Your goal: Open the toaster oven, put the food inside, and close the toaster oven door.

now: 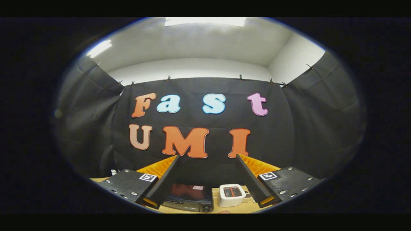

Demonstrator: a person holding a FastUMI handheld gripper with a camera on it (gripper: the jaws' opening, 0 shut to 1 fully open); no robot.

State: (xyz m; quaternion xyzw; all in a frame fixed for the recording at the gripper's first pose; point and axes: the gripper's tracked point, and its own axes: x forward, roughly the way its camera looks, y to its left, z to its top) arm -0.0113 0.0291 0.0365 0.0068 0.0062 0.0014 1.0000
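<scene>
My gripper (207, 158) is held high above the table, open wide, with nothing between its fingers. Far below, seen through the gap between the fingers, a dark toaster oven (189, 196) stands on the wooden table (179, 210) with its glass door facing me; the door looks closed. A small reddish thing (224, 211) lies on the table in front of the toaster, mostly cut off, too little of it shows to tell what it is.
A white pop-up toaster (231, 194) with two slots stands right of the toaster oven. A small white object (113, 172) sits at the table's far left, behind the left finger. Black cloth walls enclose the booth on three sides.
</scene>
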